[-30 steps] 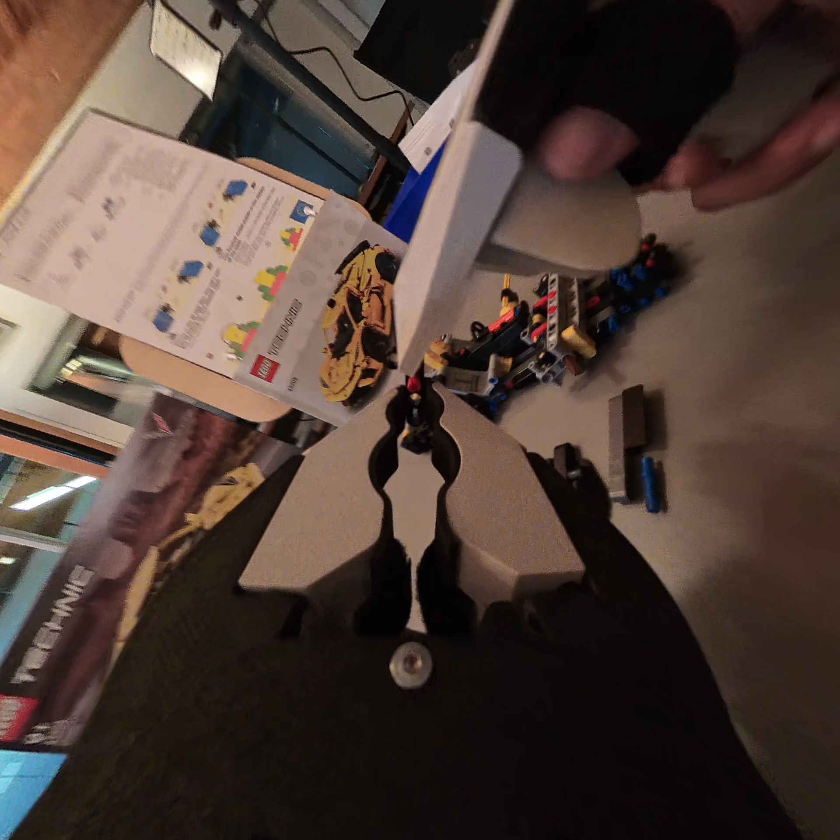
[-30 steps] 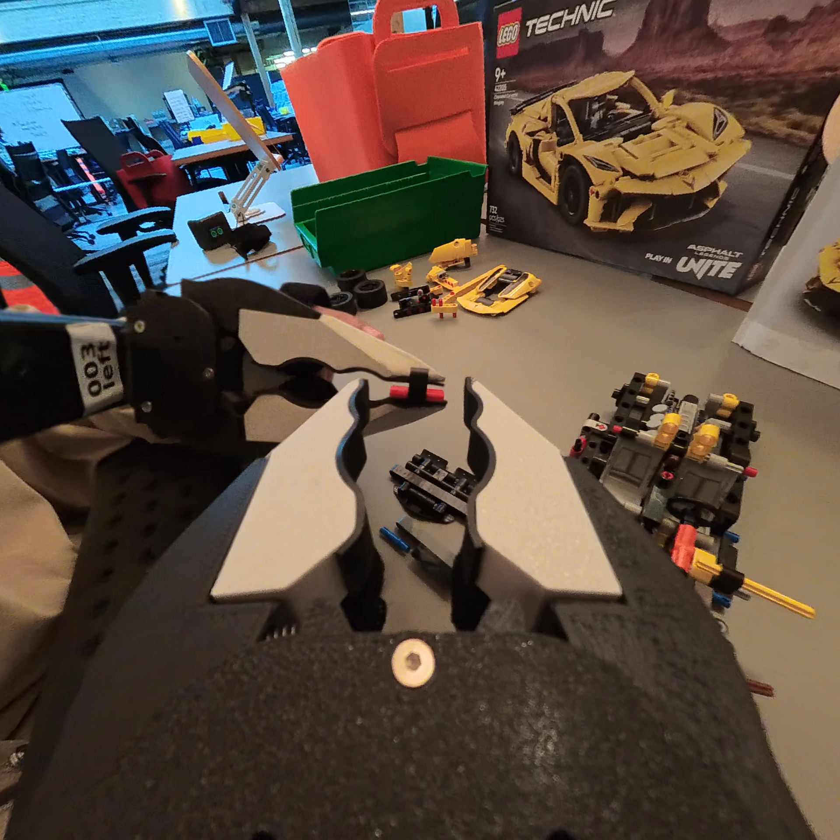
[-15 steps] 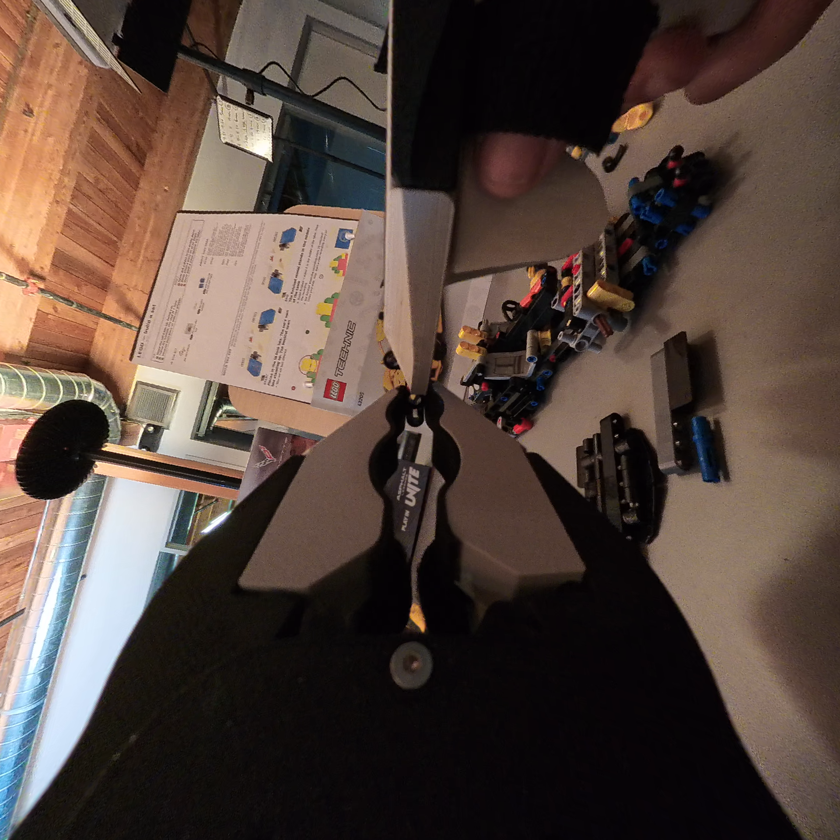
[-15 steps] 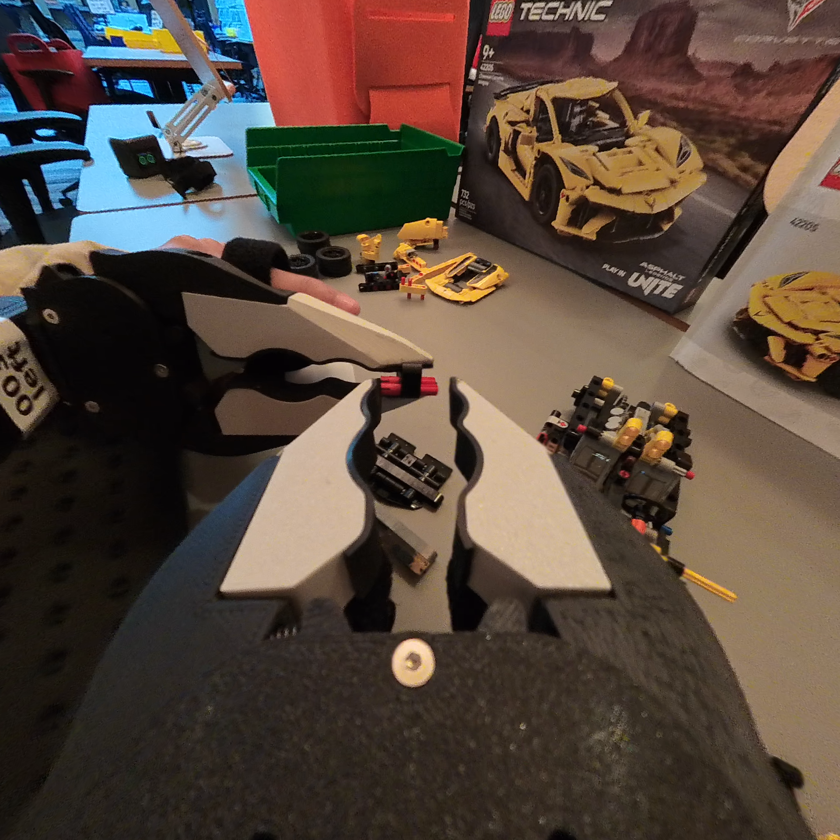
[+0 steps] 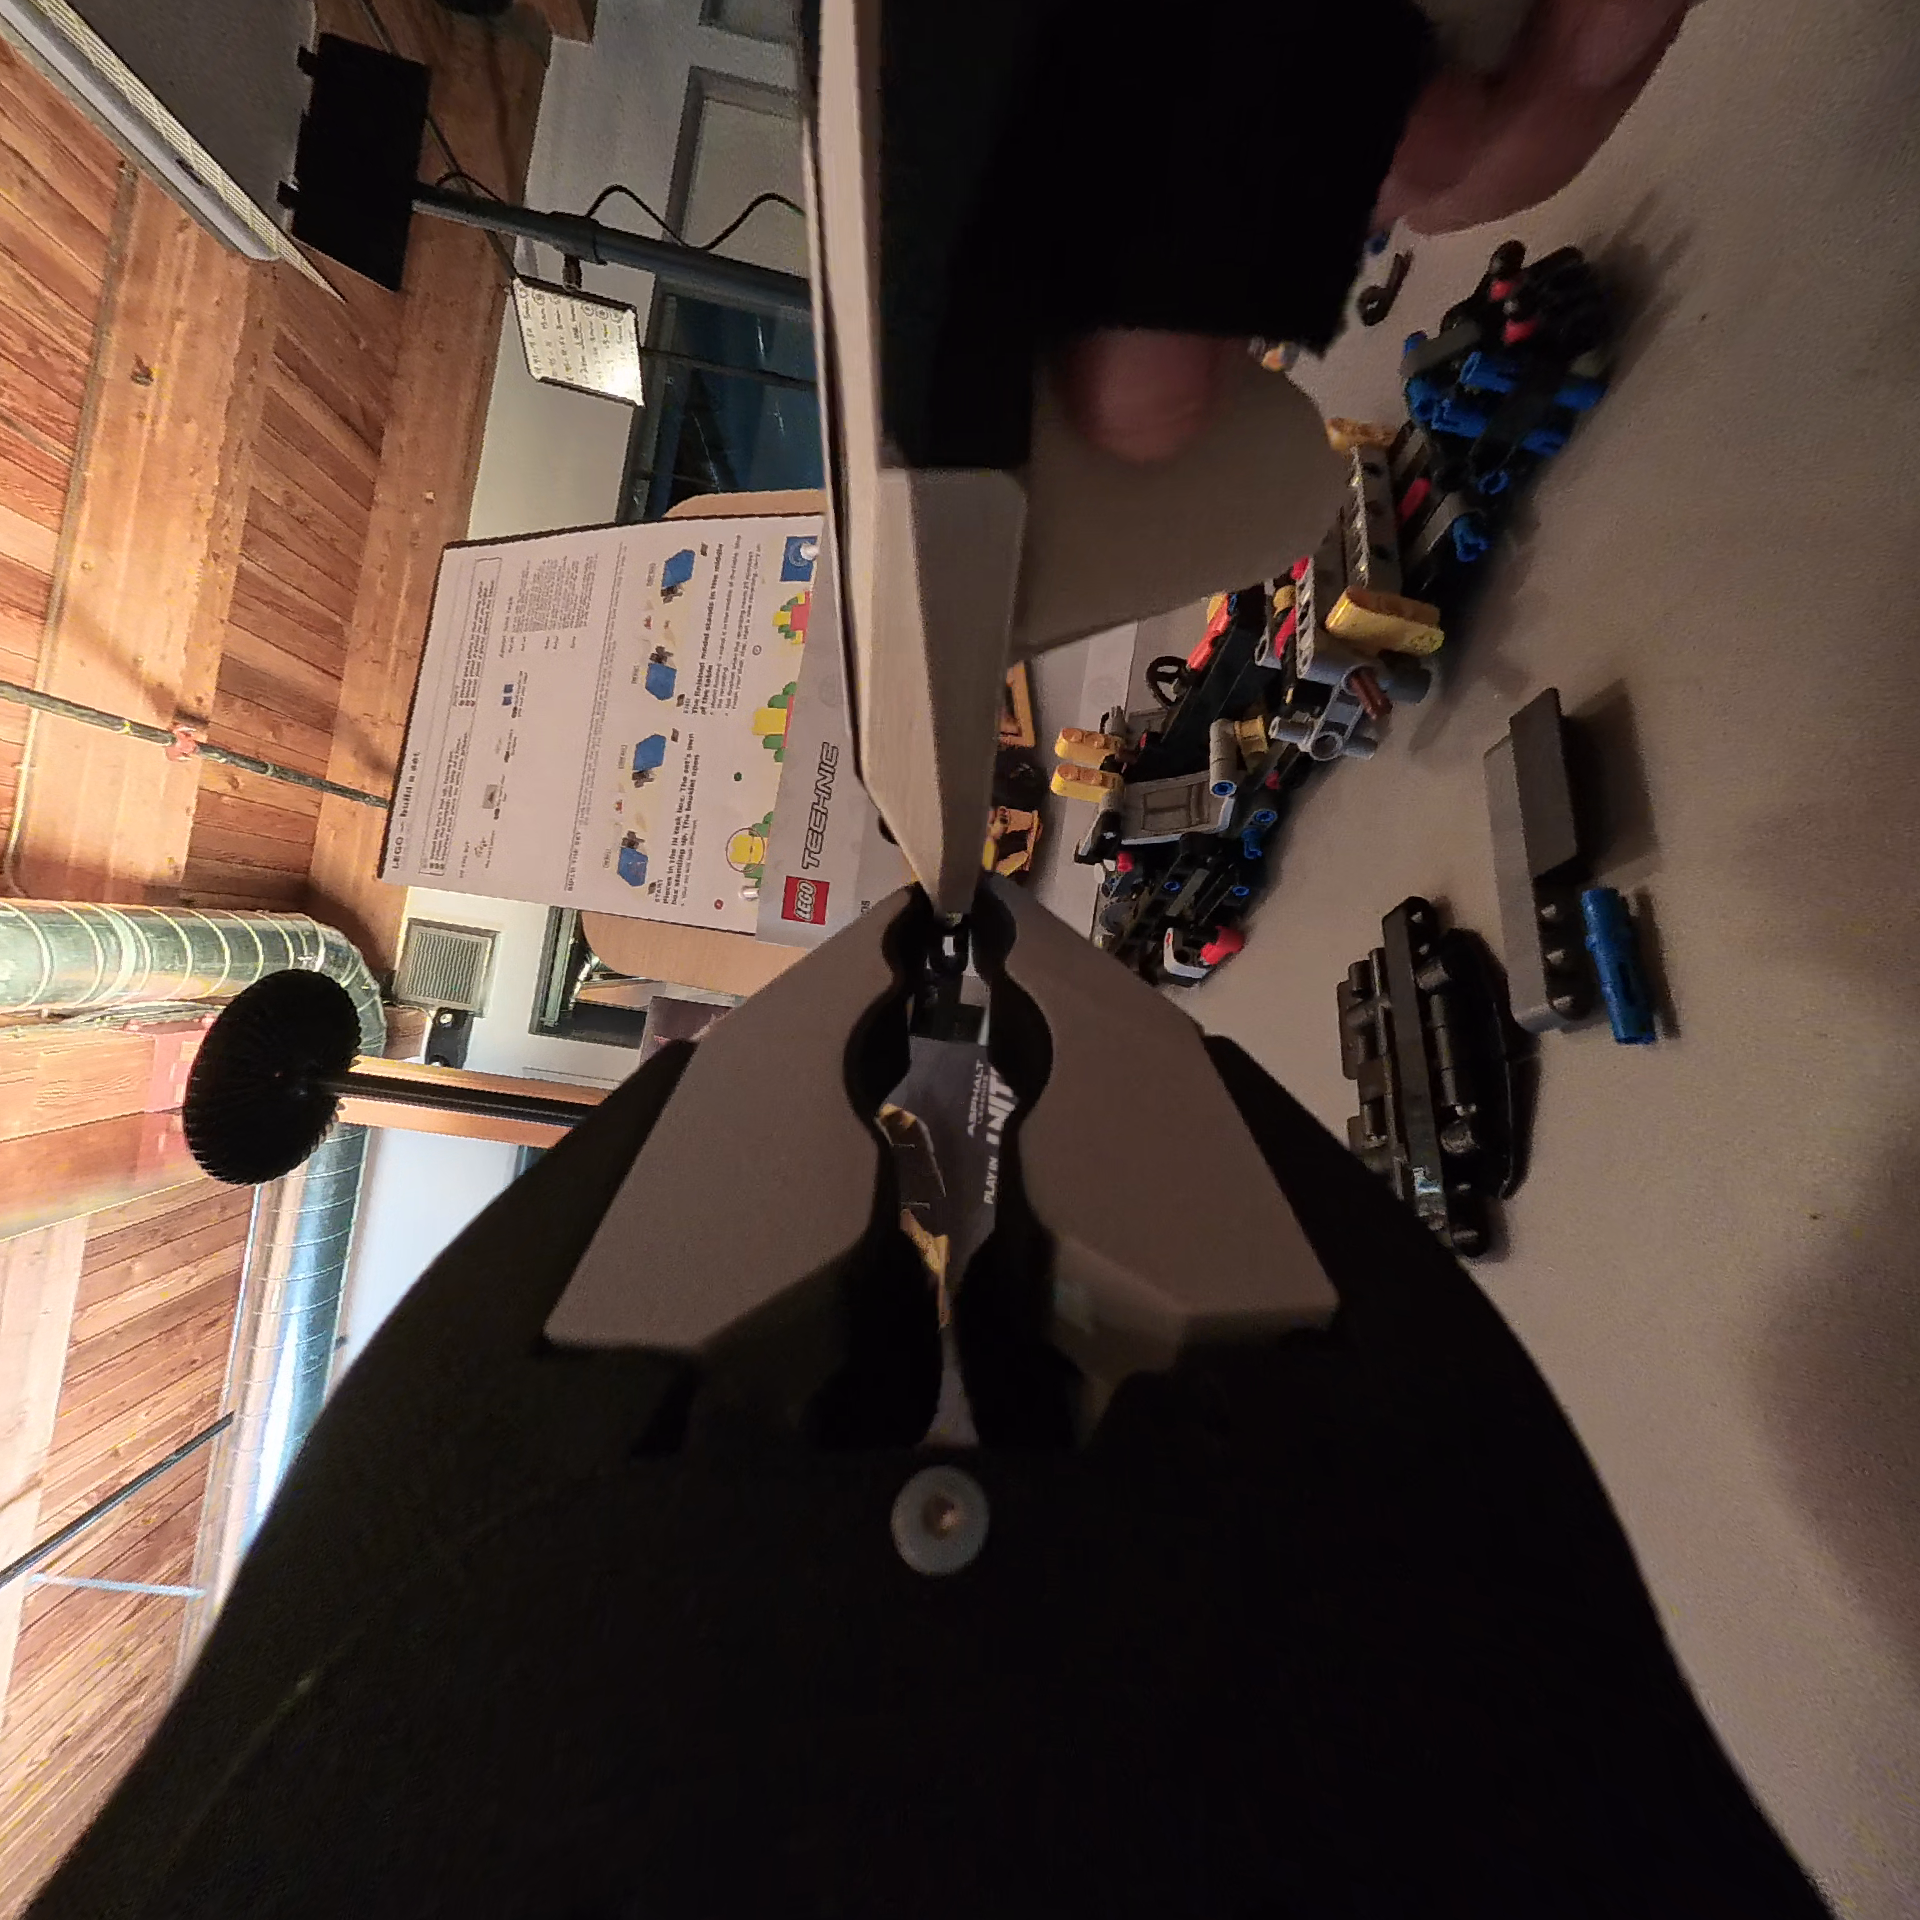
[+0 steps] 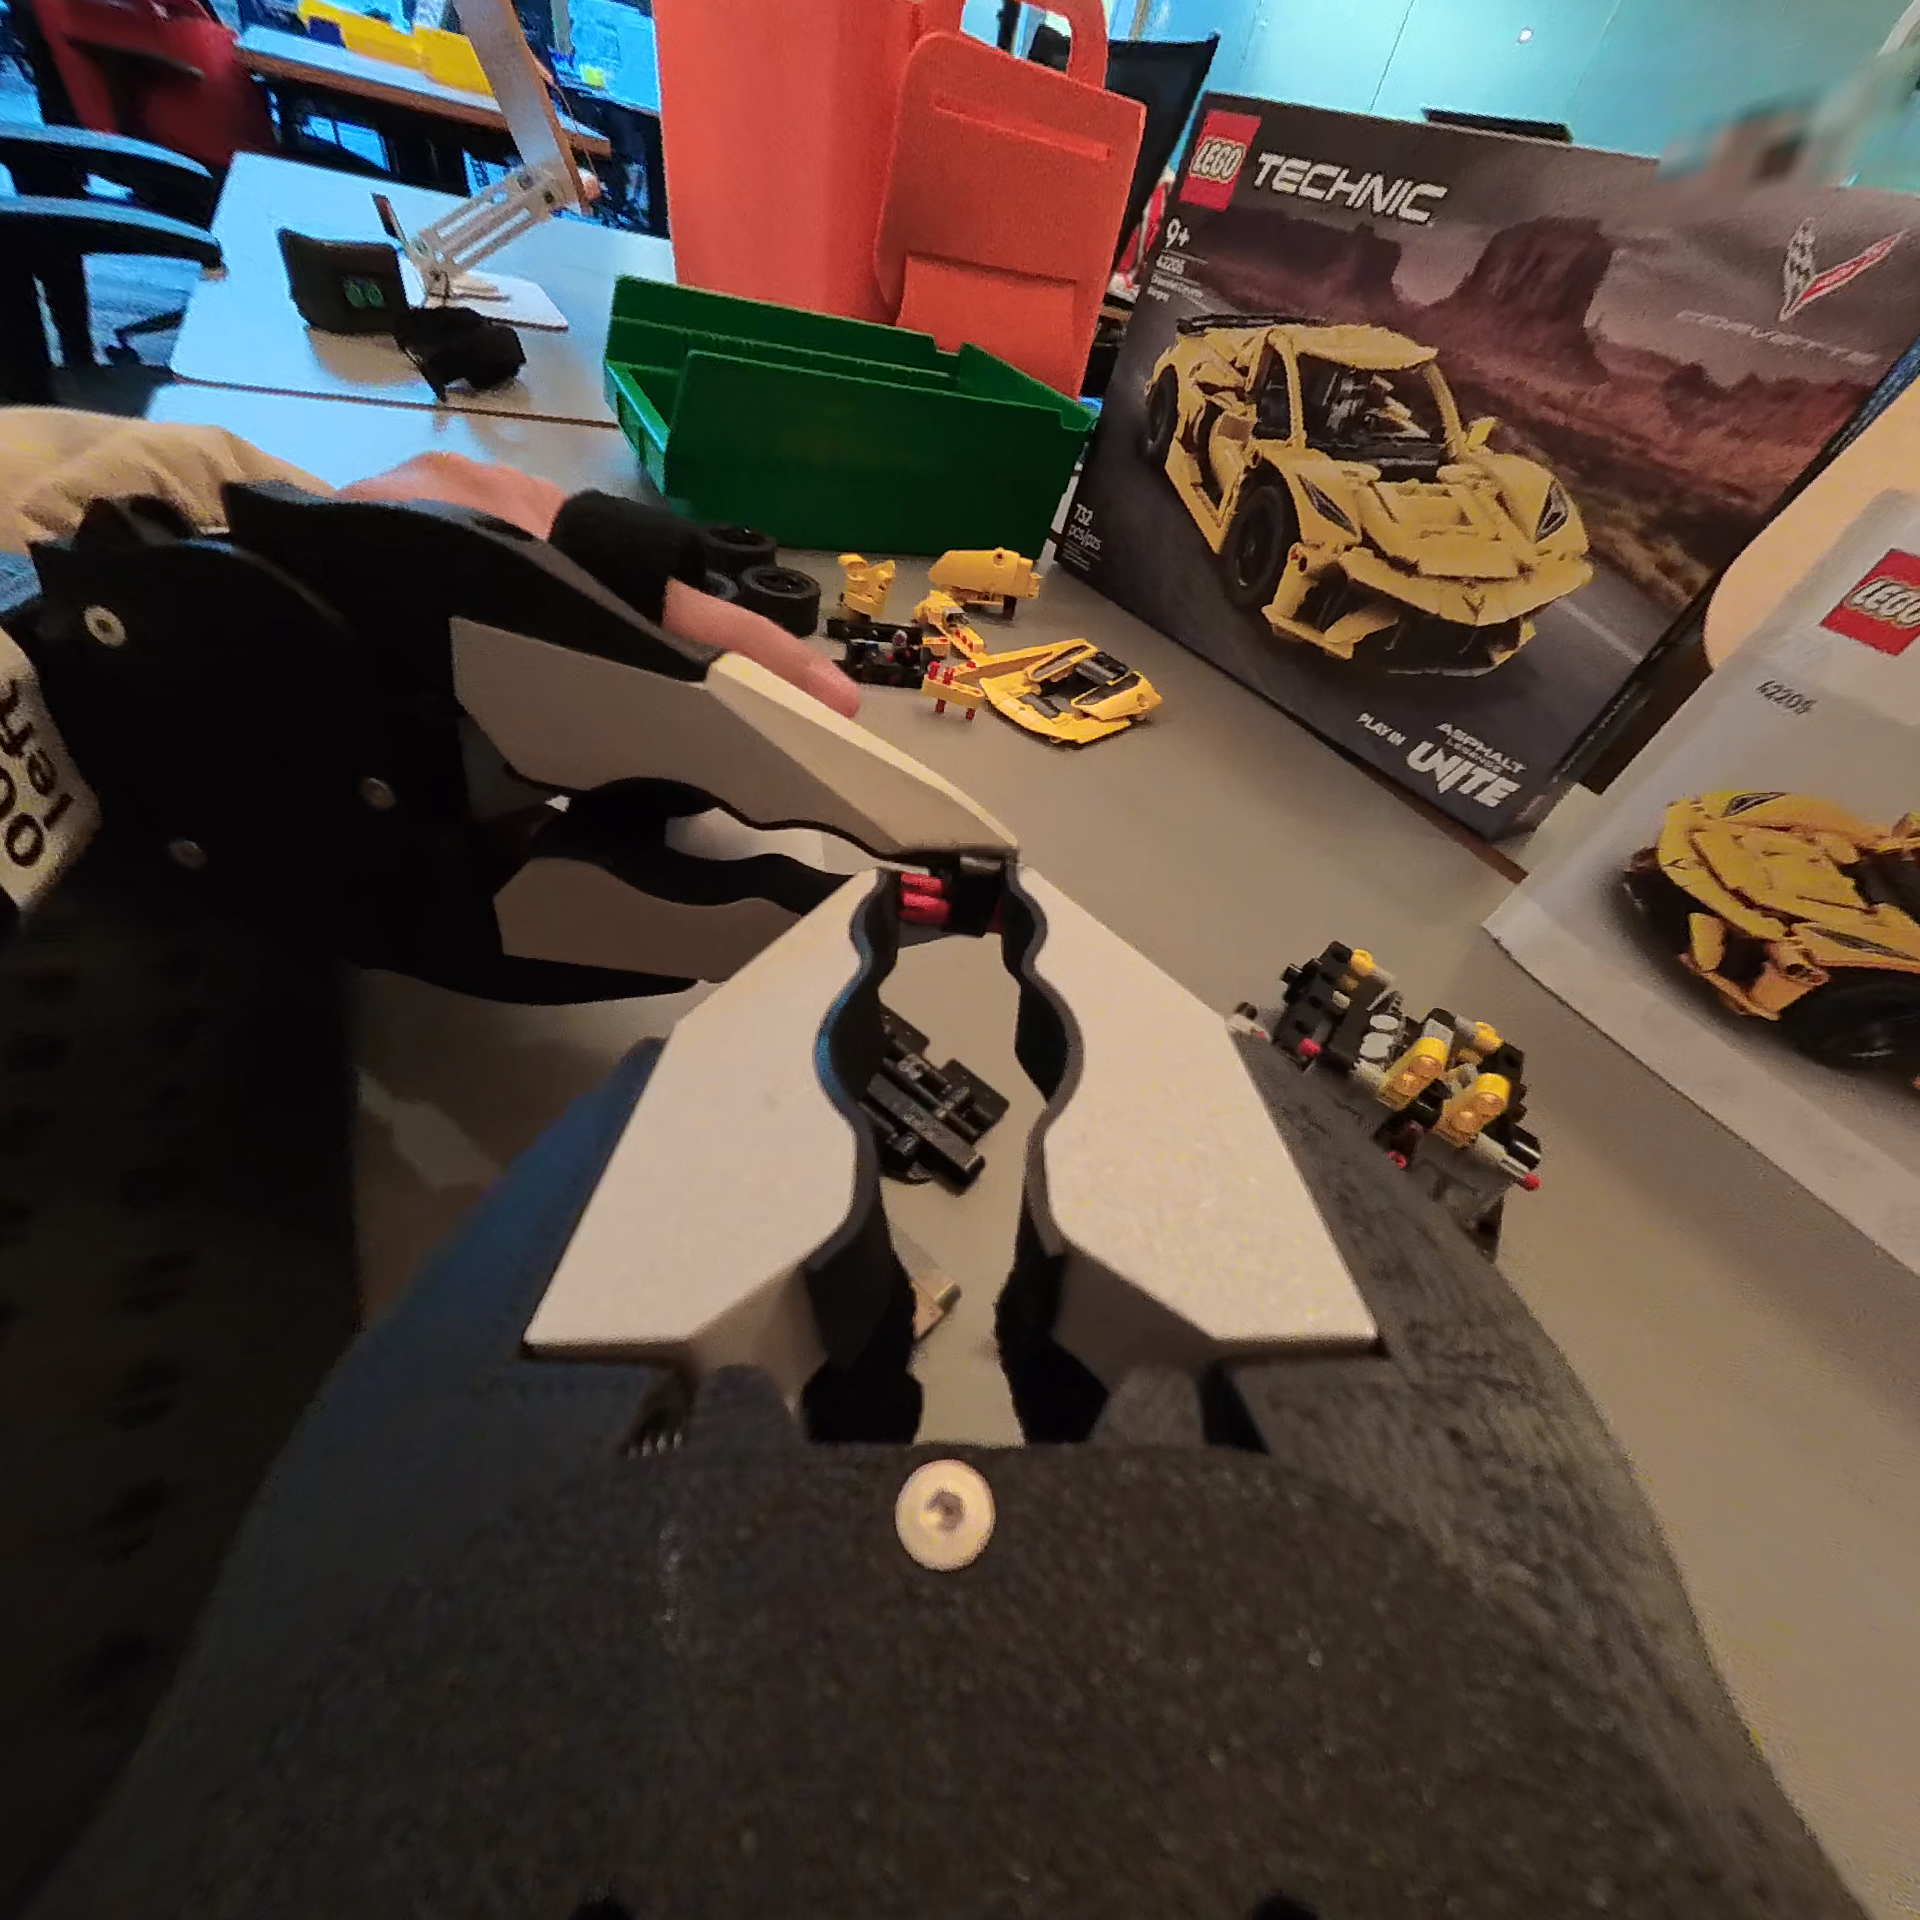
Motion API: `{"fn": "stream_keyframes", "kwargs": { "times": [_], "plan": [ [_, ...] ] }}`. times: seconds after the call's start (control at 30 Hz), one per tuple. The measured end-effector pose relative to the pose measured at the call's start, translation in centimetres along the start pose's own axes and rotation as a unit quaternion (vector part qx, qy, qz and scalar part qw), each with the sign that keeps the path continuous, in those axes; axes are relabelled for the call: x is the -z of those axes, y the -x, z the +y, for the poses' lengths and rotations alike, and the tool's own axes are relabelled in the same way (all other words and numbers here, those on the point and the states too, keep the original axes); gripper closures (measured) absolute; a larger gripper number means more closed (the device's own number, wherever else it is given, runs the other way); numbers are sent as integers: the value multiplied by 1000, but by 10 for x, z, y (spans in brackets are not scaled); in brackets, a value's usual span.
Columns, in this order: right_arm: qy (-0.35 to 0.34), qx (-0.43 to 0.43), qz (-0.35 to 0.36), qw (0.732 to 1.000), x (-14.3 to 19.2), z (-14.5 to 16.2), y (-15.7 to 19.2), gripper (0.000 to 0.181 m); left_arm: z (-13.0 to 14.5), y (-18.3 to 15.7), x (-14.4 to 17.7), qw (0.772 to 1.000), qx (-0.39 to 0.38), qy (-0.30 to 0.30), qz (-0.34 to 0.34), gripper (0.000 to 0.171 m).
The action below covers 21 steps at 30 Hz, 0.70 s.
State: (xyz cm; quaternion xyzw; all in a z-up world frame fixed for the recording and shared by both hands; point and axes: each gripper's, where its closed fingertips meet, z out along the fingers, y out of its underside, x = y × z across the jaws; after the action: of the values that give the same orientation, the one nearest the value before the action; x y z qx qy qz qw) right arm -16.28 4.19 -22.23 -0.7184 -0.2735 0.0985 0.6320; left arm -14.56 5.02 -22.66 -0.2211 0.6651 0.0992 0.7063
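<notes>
Right gripper (image 6: 943,896): fingertips drawn close around a small black piece with red pins (image 6: 933,896); contact at the tips looks made but is partly hidden. Held above the grey table (image 6: 1299,862).

Left gripper (image 6: 961,844): comes in from the left, jaws clamped on the same black piece, upper finger (image 6: 727,738) over the right gripper's tips. In its own view the left gripper (image 5: 948,920) pinches that small black piece (image 5: 951,951), and the right gripper's fingers (image 5: 925,707) come down from above onto it. A hand (image 6: 582,561) wraps the left gripper's body.

Below the tips, on the table: a black brick assembly (image 6: 930,1107), also visible in the left view (image 5: 1423,1070); a grey beam (image 5: 1538,852) with a blue pin (image 5: 1616,961) just beside it.

To the right, near: a part-built chassis (image 6: 1403,1081) in black and grey with yellow and red bits.

Farther: loose yellow body panels (image 6: 1049,686) and two black tyres (image 6: 764,582), apart from the chassis.

Behind these: a green bin (image 6: 852,447), an orange bag (image 6: 883,177) behind it, and an upright box (image 6: 1475,436) picturing a yellow car.

Right edge: an instruction booklet (image 6: 1766,914), propped up in the left view (image 5: 613,717)
</notes>
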Motion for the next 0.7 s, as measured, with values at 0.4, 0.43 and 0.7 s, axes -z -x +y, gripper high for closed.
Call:
{"fn": "stream_keyframes", "kwargs": {
  "times": [0.4, 0.43, 0.7],
  "plan": [
    [-9, -64, -40, 997, 2, -1, 2, 165, -3, 2, 1, 1000, 8, 3, -5, 165],
    [-12, -79, -42, 996, 2, -2, 1, 165, -2, 2, 1, 1000, 12, 2, -5, 165],
    [-50, -101, -44, 993, 4, -12, 1, 159, -5, 12, 4, 999, 2, -17, -34, 163]
  ]
}}
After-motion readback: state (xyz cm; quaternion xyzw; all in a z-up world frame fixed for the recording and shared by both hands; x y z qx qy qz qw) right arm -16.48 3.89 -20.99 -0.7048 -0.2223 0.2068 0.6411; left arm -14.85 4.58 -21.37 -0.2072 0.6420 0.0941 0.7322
